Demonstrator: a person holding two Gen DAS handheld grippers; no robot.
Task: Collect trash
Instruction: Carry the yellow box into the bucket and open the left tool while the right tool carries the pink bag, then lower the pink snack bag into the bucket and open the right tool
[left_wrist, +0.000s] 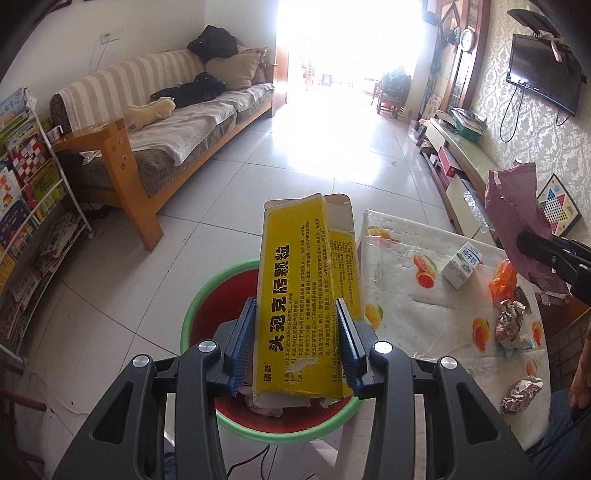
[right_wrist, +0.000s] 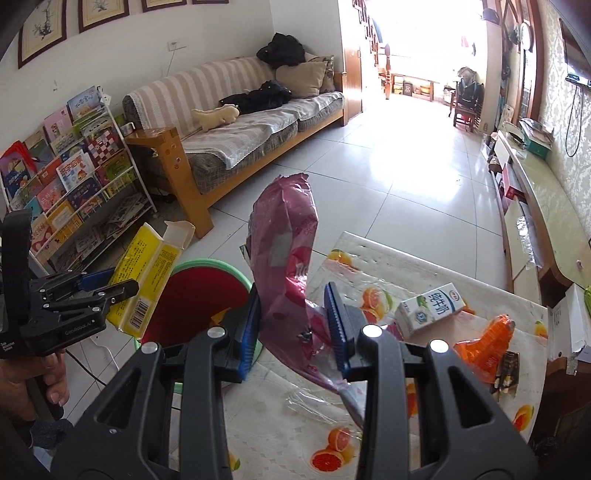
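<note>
My left gripper (left_wrist: 297, 332) is shut on a flattened yellow medicine box (left_wrist: 303, 295) and holds it above a red bin with a green rim (left_wrist: 199, 302). In the right wrist view the same box (right_wrist: 144, 280) hangs left of the bin (right_wrist: 207, 291), in the left gripper (right_wrist: 110, 284). My right gripper (right_wrist: 291, 321) is shut on a crumpled pink plastic bag (right_wrist: 286, 258), over the table's left edge beside the bin. The left wrist view shows that pink bag (left_wrist: 517, 214) at the far right.
A table with an orange-print cloth (left_wrist: 399, 295) carries a small milk carton (right_wrist: 430, 310), an orange wrapper (right_wrist: 487, 350) and crumpled foil wrappers (left_wrist: 511, 321). A sofa (left_wrist: 166, 122) and a book rack (right_wrist: 70, 177) stand left, a TV bench (left_wrist: 469, 158) right.
</note>
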